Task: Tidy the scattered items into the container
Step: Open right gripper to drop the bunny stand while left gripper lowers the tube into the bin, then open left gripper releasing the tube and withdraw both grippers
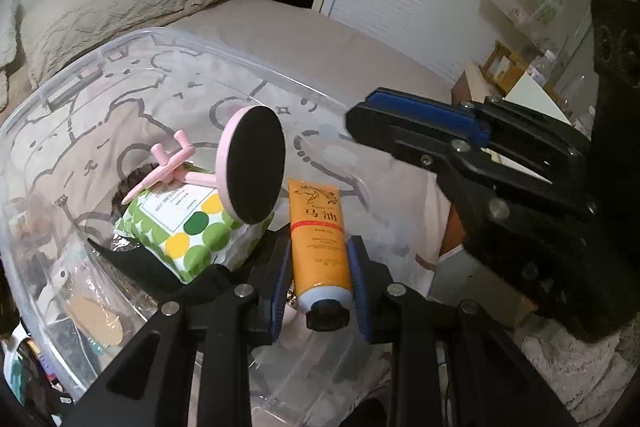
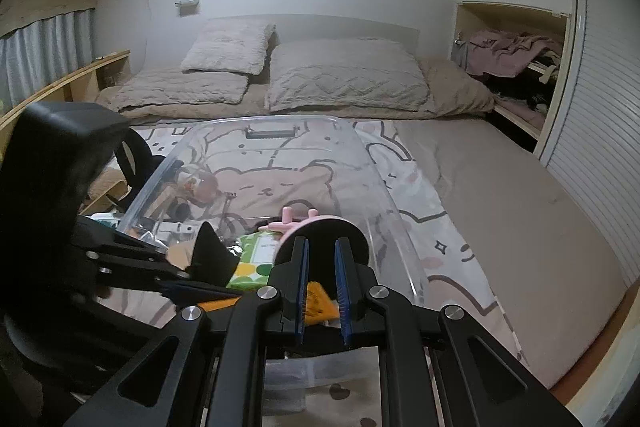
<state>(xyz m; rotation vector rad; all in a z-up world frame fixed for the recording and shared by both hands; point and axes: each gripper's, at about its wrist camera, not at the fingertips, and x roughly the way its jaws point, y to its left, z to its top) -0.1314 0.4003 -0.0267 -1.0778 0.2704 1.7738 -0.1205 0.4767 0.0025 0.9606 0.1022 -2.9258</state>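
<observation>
My left gripper [image 1: 320, 259] is shut on an orange tube [image 1: 318, 231] with a black cap and holds it over the clear plastic container [image 1: 120, 43]. Inside the container lie a green-dotted wipes pack [image 1: 192, 227], a pink round mirror [image 1: 252, 163] and a pink clip [image 1: 168, 167]. My right gripper [image 2: 322, 259] is empty, its jaws a narrow gap apart, just above the container's near end; it shows at the right of the left wrist view [image 1: 360, 119]. The tube [image 2: 316, 301], the pack [image 2: 256, 259] and the mirror [image 2: 320, 231] lie below it.
The container sits on a bed with a bear-print blanket [image 2: 452, 247]. Pillows [image 2: 344, 79] lie at the head of the bed. A closet with slatted doors [image 2: 600, 147] stands to the right. A wooden shelf [image 2: 80, 79] runs along the left.
</observation>
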